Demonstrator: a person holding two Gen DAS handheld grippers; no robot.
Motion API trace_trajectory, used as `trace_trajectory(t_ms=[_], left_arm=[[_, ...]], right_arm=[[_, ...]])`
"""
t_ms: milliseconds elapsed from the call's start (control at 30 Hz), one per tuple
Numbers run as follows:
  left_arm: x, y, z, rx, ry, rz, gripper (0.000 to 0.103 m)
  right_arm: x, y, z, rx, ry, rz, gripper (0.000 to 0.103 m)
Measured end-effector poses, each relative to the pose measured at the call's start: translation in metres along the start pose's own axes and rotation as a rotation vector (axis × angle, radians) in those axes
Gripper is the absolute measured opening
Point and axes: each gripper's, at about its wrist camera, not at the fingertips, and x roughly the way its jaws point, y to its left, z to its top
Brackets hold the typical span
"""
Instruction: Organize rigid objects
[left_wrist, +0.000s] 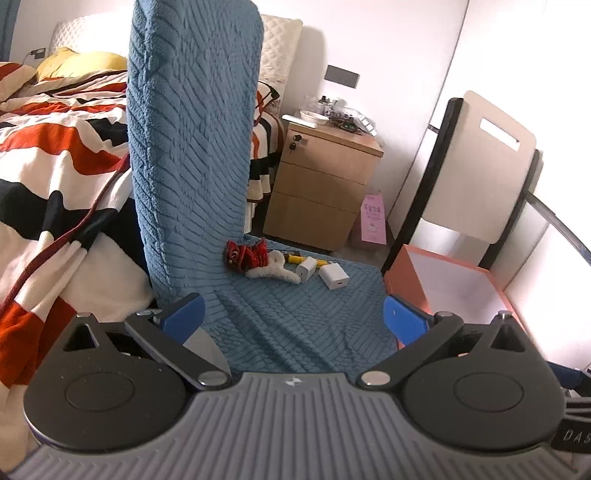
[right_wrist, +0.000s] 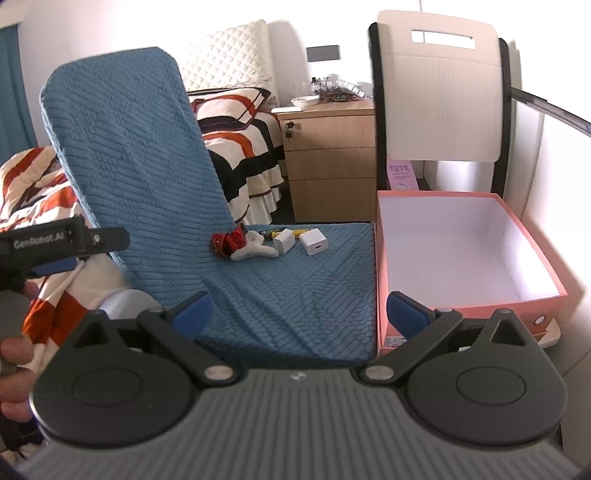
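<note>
Two white charger cubes (left_wrist: 333, 277) (right_wrist: 314, 241) lie on the seat of a blue-covered chair (left_wrist: 295, 317) (right_wrist: 288, 295), with a second cube (left_wrist: 307, 268) (right_wrist: 283, 240) beside. A yellow tool (left_wrist: 295, 257) (right_wrist: 291, 233) lies behind them, and a red and white plush toy (left_wrist: 255, 260) (right_wrist: 240, 245) to their left. An open pink box (right_wrist: 458, 254) (left_wrist: 454, 284) with nothing in it stands right of the seat. My left gripper (left_wrist: 293, 319) is open and empty above the seat's front. My right gripper (right_wrist: 299, 314) is open and empty there too.
A bed with a striped quilt (left_wrist: 55, 155) is on the left. A wooden drawer cabinet (left_wrist: 321, 181) (right_wrist: 328, 162) stands behind the chair, small items on top. A white chair back (right_wrist: 443, 92) rises behind the box. The left gripper's body (right_wrist: 62, 240) shows at the left.
</note>
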Motion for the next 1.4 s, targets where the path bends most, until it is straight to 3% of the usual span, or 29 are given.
trace_trajectory(t_ms=[267, 800, 1067, 1400], left_arm=[[0.022, 0.003, -0.006, 0.022, 0.034, -0.026, 0.103], [0.064, 0.005, -0.013, 0.003, 0.061, -0.072, 0.103], [0.124, 0.019, -0.007, -0.105, 0.087, -0.074, 0.103], [0.203, 0.019, -0.006, -0.083, 0.107, -0.037, 0.103]], right_arm=[[0.015, 0.005, -0.001, -0.026, 0.005, 0.027, 0.102], [0.046, -0.007, -0.004, -0.017, 0.033, -0.027, 0.102], [0.087, -0.012, 0.002, -0.030, 0.039, -0.017, 0.102], [0.144, -0.021, 0.012, -0.032, 0.041, -0.013, 0.102]])
